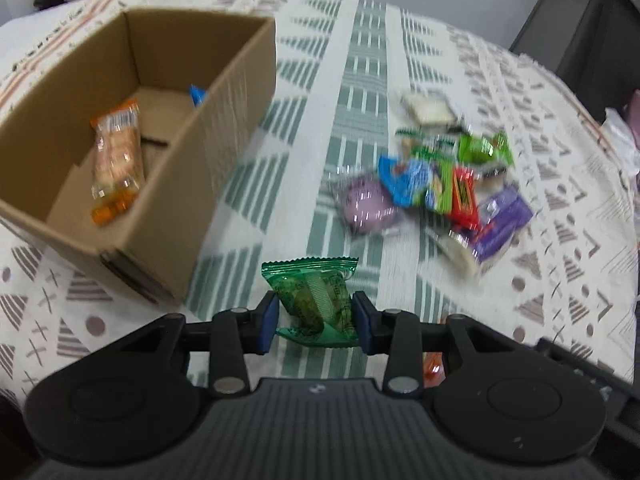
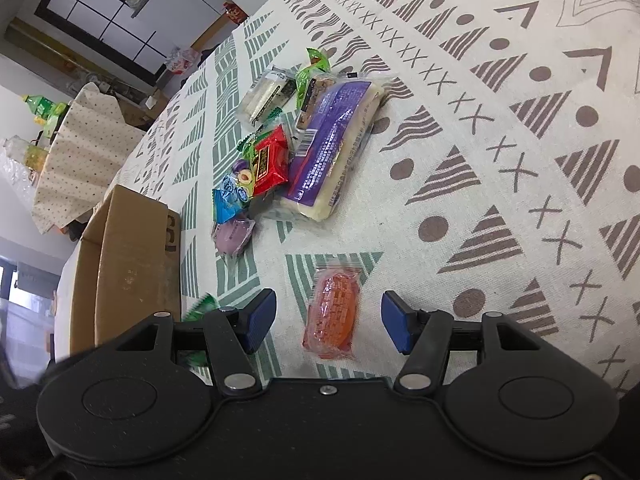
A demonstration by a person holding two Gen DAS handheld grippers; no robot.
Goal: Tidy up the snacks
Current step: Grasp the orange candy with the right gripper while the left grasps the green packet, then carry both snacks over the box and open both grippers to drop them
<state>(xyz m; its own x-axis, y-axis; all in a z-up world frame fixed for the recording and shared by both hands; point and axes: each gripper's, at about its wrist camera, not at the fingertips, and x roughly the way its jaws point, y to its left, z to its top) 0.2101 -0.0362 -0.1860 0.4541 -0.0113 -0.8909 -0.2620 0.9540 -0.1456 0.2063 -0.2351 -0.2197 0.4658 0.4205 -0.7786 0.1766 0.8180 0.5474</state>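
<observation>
Left wrist: left claw (image 1: 316,322) angled down, pinching green packet (image 1: 314,300).

a patterned tablecloth (image 2: 500,184) of grey triangles, dots, crosses and green stripes covers the table. beyond its far edge hangs a dotted cream cloth (image 2: 80,152), with green bottles (image 2: 44,110) just beside it. behind them stands a dark-framed panelled door (image 2: 108,20).
</observation>
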